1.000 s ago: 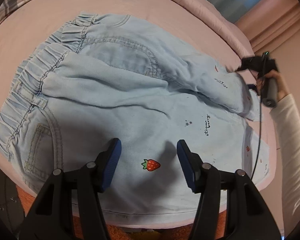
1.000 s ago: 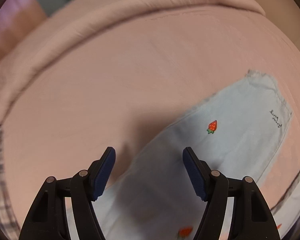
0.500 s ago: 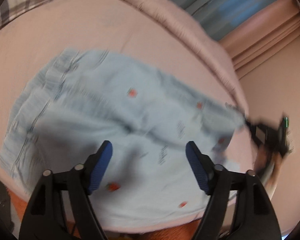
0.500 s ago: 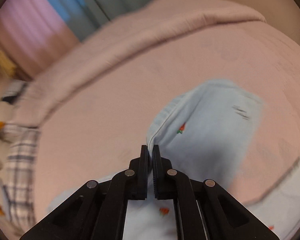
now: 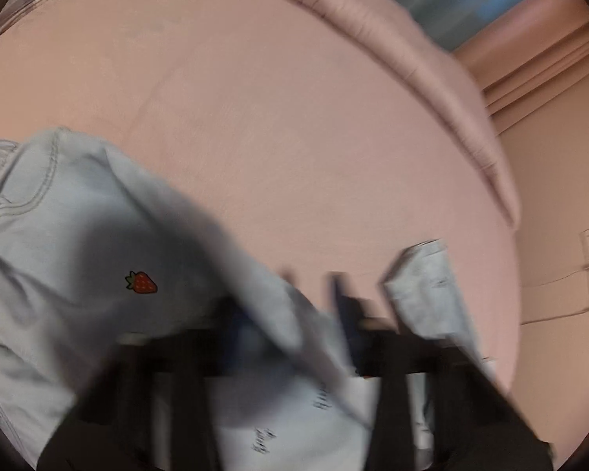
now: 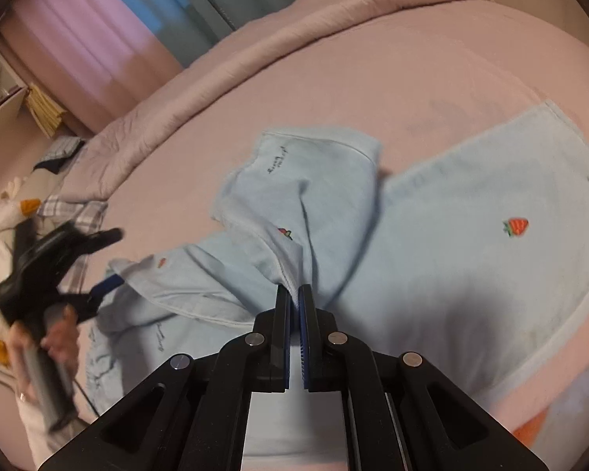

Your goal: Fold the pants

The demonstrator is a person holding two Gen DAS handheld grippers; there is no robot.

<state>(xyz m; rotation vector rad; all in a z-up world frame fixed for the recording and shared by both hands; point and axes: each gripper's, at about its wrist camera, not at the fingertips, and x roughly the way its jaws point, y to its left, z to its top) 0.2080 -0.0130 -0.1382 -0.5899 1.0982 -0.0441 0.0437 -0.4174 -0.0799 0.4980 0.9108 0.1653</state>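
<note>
Pink bed (image 6: 373, 62) bears pants (image 6: 471, 259) pinched in right tool (image 6: 294, 294).

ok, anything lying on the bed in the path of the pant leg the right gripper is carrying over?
Nothing visible. The right gripper is shut on the edge of the light blue pants, and the pink bedsheet beyond them is bare. The left gripper is off to the side at the fabric's edge; whether it is pinching cloth is too blurred to tell.

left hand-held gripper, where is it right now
In the right wrist view the left hand-held gripper is at the left edge, shut on a fold of the pants, near the plaid pillow.
</note>
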